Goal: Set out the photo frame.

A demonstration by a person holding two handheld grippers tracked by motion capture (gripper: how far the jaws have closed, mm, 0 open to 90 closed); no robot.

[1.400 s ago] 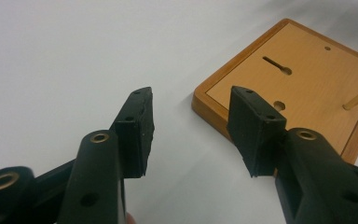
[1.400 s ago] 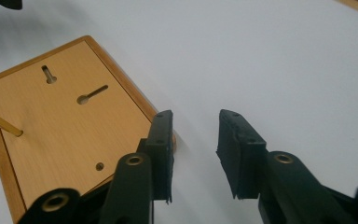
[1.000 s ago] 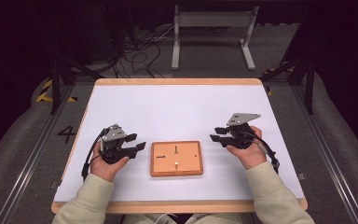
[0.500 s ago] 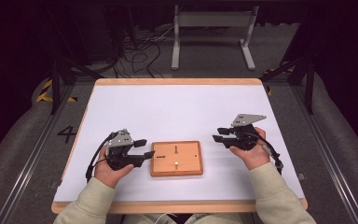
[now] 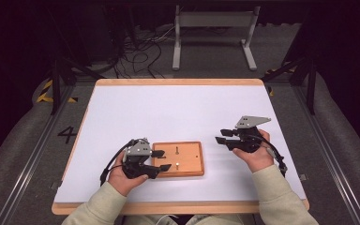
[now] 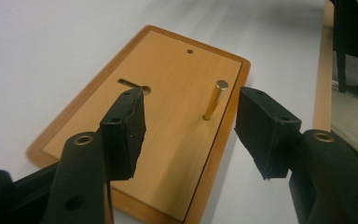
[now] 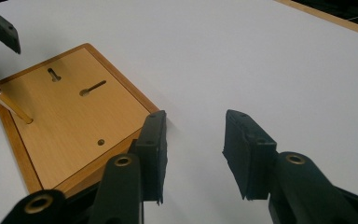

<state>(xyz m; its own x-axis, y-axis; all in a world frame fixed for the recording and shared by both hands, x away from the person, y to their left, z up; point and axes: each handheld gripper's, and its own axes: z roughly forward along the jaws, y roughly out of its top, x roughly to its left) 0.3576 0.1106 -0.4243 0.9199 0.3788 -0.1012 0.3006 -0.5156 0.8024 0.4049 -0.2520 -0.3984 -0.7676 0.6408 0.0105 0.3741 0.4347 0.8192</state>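
Observation:
A flat wooden board lies near the table's front edge. A short brass peg stands upright in it beside a slot and a small hole. My left gripper is at the board's left end, jaws reaching over its edge. They are open and have just been opening; the peg stands just beyond the gap between them, untouched. My right gripper hovers open to the right of the board, nothing between its jaws. In the right gripper view the board and peg lie to the left.
The board rests on a white table top with a wooden rim. A metal stand and cables sit on the floor beyond the far edge. Both forearms come in from the front edge.
My left gripper has moved right, from beside the board to over its left end. The right gripper has stayed about where it was.

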